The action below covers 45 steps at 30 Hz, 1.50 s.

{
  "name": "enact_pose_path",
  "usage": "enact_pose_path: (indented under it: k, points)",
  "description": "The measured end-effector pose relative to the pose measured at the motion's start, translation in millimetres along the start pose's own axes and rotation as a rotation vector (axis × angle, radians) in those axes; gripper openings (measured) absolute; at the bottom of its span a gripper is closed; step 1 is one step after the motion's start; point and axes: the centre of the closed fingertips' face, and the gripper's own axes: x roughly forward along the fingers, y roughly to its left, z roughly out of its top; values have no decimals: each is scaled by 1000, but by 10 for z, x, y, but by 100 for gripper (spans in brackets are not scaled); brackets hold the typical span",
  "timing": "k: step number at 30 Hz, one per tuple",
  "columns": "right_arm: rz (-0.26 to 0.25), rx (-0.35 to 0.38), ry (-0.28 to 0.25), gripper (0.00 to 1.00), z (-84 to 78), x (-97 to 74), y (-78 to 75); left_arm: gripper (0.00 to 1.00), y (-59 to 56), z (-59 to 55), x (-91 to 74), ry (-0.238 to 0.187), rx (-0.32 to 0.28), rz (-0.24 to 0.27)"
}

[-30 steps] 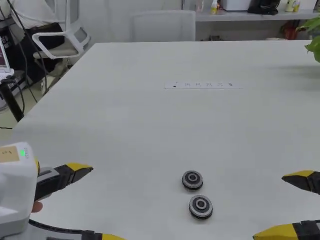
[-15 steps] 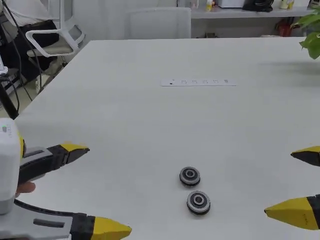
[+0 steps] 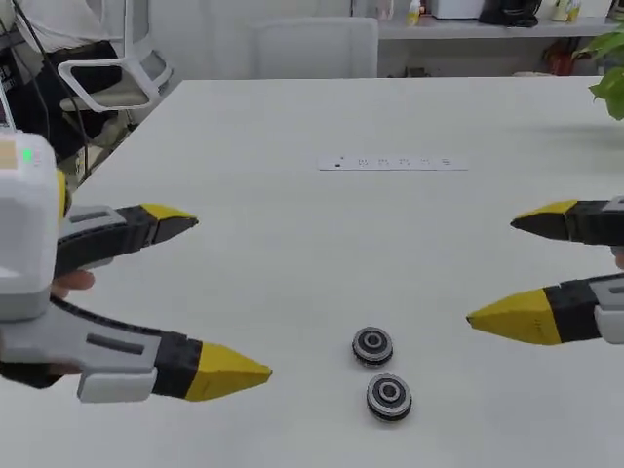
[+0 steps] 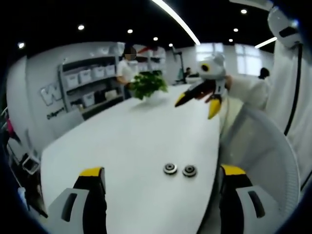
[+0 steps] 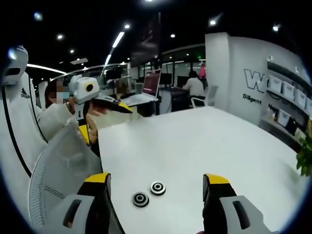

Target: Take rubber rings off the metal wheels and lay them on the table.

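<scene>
Two small metal wheels with dark rubber rings lie flat on the white table [image 3: 292,127], the farther wheel [image 3: 372,346] just beyond the nearer wheel [image 3: 389,397]. They also lie side by side as the two wheels [image 4: 179,169] in the left gripper view and the two wheels [image 5: 148,193] in the right gripper view. My left gripper [image 3: 234,297] hovers open to their left, its yellow-tipped jaws far apart. On the other side my right gripper [image 3: 492,273] hangs open, pointing left above the table. Neither gripper touches a wheel.
A flush power-socket strip [image 3: 393,163] is set in the table's middle. White office chairs [image 3: 107,83] stand at the far left edge. A green plant [image 3: 609,68] sits at the far right. People sit at desks in the room behind.
Both grippers have risen and come further into the head view, toward the wheels from either side. The wheels have not moved.
</scene>
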Motion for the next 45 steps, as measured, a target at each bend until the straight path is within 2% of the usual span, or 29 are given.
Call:
enact_pose_path:
  k: [4,11,13,14,16,18,21,24,27,30,35,39,42,45]
  points:
    - [27,-11,-1,73,49,137,-19,97,-1,152,108,-38,35,-43]
    - [66,-3,-25,67,142,334,-58,96,32,286,334,-41,81,-97]
    - [71,2,-28,64,131,397,-76,94,32,337,431,-69,83,-114]
    - [72,6,-29,63,115,424,-86,92,37,371,492,-102,73,-113]
    - [74,15,-21,59,36,486,-103,88,41,303,635,-107,63,-117]
    - [75,37,-14,57,-67,536,-101,84,-1,200,775,-88,66,-123]
    - [80,34,-18,50,-224,617,-64,78,-89,108,928,-108,93,-124]
    - [114,4,33,48,-397,670,11,72,-151,78,1005,-153,66,-133]
    - [139,-5,49,44,-492,708,68,69,-201,22,1049,-153,72,-143]
    - [183,-8,73,41,-601,738,180,66,-299,-15,1096,-171,33,-173]
    - [220,-19,119,36,-760,762,268,58,-432,-131,1214,-155,9,-201]
    - [251,10,175,33,-954,766,312,56,-511,-271,1297,-124,-10,-220]
    - [268,36,210,32,-1095,790,344,50,-558,-394,1334,-77,5,-225]
    - [284,29,268,31,-1237,805,393,44,-584,-461,1365,-63,-6,-229]
